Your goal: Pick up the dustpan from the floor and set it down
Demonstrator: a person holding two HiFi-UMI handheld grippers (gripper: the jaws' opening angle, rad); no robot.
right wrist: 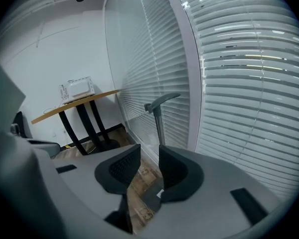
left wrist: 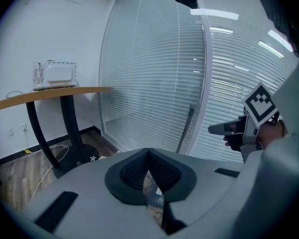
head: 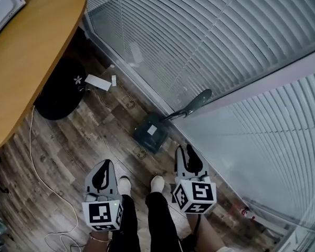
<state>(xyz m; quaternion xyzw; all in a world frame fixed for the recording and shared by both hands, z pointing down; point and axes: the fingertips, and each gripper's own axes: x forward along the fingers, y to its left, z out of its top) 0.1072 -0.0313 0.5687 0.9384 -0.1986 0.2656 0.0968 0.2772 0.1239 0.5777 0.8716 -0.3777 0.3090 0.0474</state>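
Whole dustpan (head: 150, 133) in head view only

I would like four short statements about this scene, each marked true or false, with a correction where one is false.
1. The dustpan is on the floor. True.
2. The right gripper holds the dustpan. False: its jaws are apart and nothing is between them.
3. The left gripper is shut. True.
4. The dustpan is under the table. False: it is by the glass wall.

dustpan (head: 151, 133): on floor (head: 89, 140) beside glass wall (head: 215, 41) | left tool (head: 101, 168), right tool (head: 188, 156): near, not touching it
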